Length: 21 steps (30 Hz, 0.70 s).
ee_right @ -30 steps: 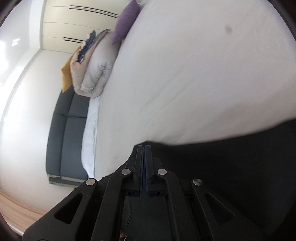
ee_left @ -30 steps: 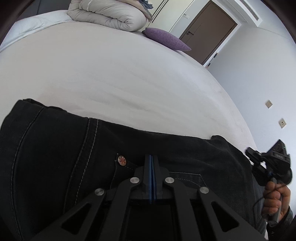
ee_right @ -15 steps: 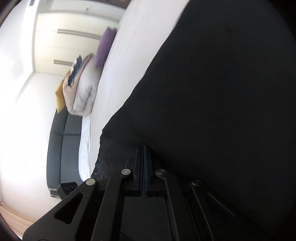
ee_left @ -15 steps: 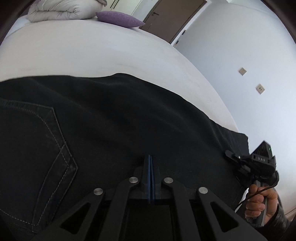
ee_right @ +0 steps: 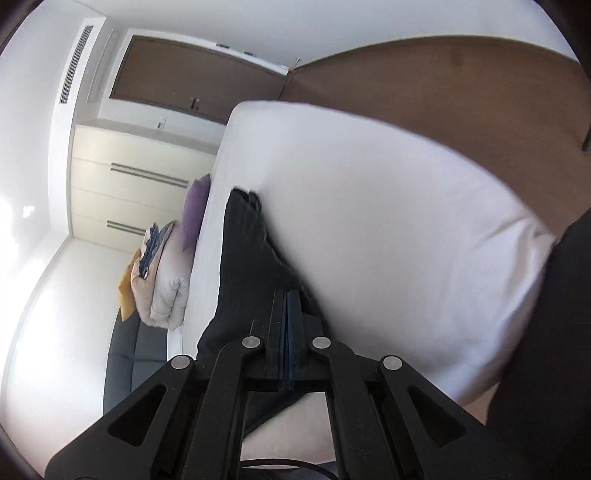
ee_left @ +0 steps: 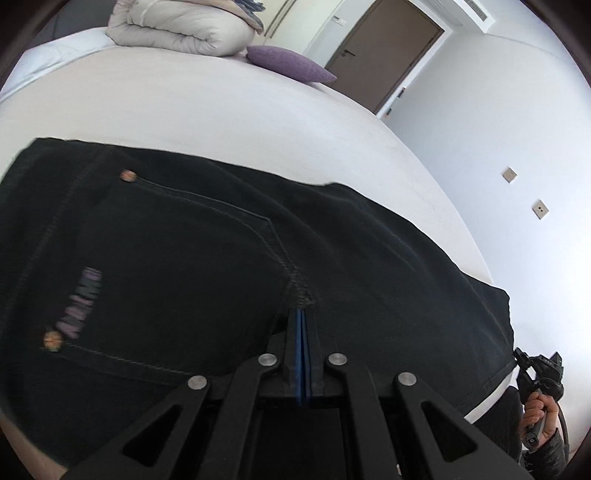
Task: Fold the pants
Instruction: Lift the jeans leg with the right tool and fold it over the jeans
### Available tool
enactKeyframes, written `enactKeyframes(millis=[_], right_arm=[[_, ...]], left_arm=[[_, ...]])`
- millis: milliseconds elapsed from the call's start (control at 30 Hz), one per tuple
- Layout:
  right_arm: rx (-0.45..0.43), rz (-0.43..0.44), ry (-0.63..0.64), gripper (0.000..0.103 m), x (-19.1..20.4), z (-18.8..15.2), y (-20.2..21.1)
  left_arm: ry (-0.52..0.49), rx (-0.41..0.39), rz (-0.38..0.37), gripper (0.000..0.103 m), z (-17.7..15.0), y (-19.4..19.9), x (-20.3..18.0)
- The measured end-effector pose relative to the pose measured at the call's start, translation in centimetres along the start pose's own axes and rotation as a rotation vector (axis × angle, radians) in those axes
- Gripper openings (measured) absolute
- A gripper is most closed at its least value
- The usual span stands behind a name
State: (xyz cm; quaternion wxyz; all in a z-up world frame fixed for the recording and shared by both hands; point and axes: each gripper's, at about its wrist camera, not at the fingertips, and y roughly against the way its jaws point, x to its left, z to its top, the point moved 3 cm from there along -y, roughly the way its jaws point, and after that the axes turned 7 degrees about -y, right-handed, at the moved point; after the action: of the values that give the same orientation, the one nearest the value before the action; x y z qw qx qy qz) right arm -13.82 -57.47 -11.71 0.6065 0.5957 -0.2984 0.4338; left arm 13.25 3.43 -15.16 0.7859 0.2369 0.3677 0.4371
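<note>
One pair of black pants point(ee_left: 229, 258) lies across the white bed point(ee_left: 184, 110), back pocket up, with two copper rivets point(ee_left: 127, 175) at the pocket's corners. The left hand-held gripper point(ee_left: 301, 325) is clamped on the dark cloth at the pocket's seam. The right hand-held gripper point(ee_right: 290, 306) is pinched closed on the pants' edge; in the left view it shows at the far right, held by one hand point(ee_left: 543, 413). Farther up the bed sit one folded beige duvet point(ee_left: 184, 26) and one purple pillow point(ee_left: 291, 66). Beyond them stands one brown door point(ee_left: 384, 55), and two wall plates point(ee_left: 509, 174) sit on the right-hand wall.
</note>
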Motion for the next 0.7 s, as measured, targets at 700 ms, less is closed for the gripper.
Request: enactKeyframes(millis=[700], right_arm=[[0.121,0.023,0.027,0.000,3.2,-2.6,-9.3]], left_arm=[[-0.103,0.111,-0.226,0.016,-1.5,-7.4,-11.5]])
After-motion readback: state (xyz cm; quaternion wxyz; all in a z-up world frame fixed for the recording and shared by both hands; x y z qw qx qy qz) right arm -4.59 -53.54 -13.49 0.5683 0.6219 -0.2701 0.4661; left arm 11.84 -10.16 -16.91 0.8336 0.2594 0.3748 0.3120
